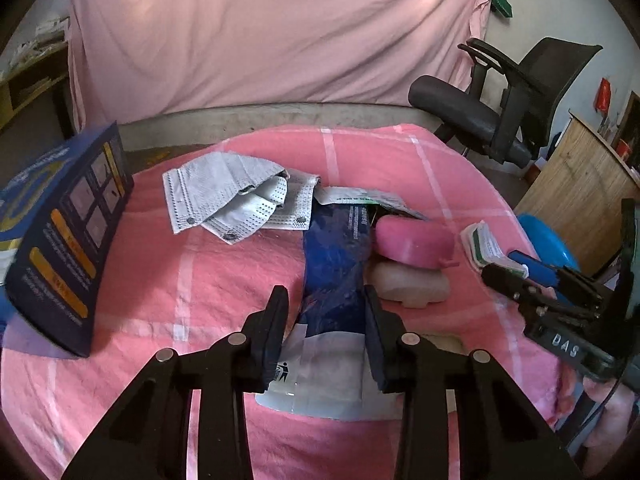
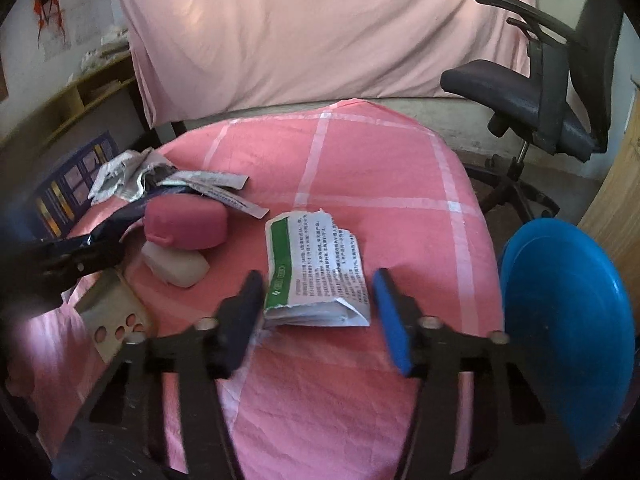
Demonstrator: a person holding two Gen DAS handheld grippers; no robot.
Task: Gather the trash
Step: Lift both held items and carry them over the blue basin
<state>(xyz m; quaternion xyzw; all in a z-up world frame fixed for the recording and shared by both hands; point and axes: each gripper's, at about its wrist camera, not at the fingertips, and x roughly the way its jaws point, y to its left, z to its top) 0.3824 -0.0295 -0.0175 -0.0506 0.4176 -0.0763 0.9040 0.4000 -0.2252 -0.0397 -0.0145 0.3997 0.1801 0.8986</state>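
Note:
A dark blue and white wrapper [image 1: 334, 264] lies on the pink checked cloth [image 1: 180, 272]. My left gripper [image 1: 325, 312] straddles it, open; the right pad sits at its edge and a sliver of cloth shows beside the left pad. In the right wrist view that gripper [image 2: 80, 256] is a dark blur at the left. A folded, torn white and green leaflet [image 2: 316, 268] lies between the fingers of my right gripper [image 2: 316, 300], which is open with both pads just clear of the paper. The left wrist view shows the right gripper [image 1: 532, 276] at the leaflet [image 1: 480, 244].
Grey face masks [image 1: 224, 204], a pink case [image 1: 412, 240] on a whitish one [image 1: 412, 284] and a dark blue box [image 1: 60, 240] lie on the table. A perforated card [image 2: 116, 320] lies near the left. A blue round bin [image 2: 568, 320] stands right; an office chair [image 2: 540, 92] behind.

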